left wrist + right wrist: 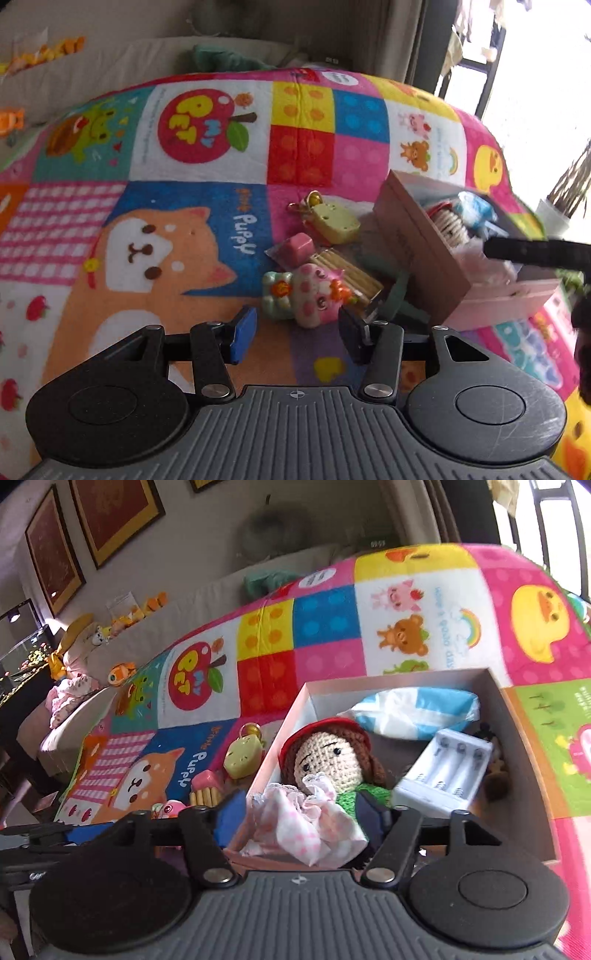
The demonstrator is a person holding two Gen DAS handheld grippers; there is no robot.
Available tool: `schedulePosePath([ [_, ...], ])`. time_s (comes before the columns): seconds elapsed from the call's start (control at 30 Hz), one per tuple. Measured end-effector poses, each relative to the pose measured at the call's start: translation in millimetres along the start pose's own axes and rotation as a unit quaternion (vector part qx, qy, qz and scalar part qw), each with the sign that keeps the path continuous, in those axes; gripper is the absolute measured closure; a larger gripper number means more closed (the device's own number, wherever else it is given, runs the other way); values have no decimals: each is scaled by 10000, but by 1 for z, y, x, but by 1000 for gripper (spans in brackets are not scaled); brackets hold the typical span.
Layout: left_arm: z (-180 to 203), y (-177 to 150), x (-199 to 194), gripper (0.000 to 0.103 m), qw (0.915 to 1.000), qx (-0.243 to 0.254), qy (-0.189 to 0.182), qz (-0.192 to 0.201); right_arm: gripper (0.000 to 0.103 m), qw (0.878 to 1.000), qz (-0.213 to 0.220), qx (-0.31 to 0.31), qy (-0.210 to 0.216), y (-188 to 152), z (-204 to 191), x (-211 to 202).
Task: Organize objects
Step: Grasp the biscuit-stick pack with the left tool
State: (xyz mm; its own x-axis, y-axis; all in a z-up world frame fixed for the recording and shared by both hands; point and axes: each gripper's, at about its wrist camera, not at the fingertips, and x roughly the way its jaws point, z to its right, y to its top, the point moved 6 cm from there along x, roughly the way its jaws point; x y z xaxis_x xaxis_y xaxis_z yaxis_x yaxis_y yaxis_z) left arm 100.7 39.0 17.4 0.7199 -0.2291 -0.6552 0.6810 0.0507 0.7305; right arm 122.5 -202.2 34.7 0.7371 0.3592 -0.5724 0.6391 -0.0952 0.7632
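Toys lie in a small heap on the colourful blanket (177,229), just left of the pink box (417,236): a mushroom squishy (314,291), a pink block (295,247), a yellow cheese charm (334,221) and a pack of sticks (351,273). Your left gripper (297,332) hovers before the squishy, jaws spread and empty. Your right gripper (303,814) sits over the box, pinching a pink-checked cloth (306,823) beside the crochet doll (328,760). A white battery charger (443,771) and a blue-white packet (413,712) lie inside too.
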Motion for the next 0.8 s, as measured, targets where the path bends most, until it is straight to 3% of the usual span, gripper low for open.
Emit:
schedulePosePath([
  [0.13,26,-2,-1,50,9953,-240,-938,8,27,9990,323,-180,-250,-8,3,-37],
  [0.2,36,-4,11,49,9940,-206,-1075,-87,23,9982,441,-272,-305,-16,4,-52],
  [0.3,35,-1,35,50,9960,-355,-806,-131,22,9965,512,-426,-515,-33,5,-62],
  [0.43,16,12,62,50,9923,-1102,-519,-225,22,9915,488,-758,-938,-58,6,-60],
  [0.53,17,22,72,49,9897,-1288,-563,-284,22,9943,265,-545,-879,-75,14,-52],
  [0.7,32,25,92,50,9955,-827,-15,-462,21,9952,-56,-228,-947,-97,26,-36],
  [0.8,35,23,98,46,9979,-459,259,-372,8,9955,71,-196,-925,-96,26,-40],
])
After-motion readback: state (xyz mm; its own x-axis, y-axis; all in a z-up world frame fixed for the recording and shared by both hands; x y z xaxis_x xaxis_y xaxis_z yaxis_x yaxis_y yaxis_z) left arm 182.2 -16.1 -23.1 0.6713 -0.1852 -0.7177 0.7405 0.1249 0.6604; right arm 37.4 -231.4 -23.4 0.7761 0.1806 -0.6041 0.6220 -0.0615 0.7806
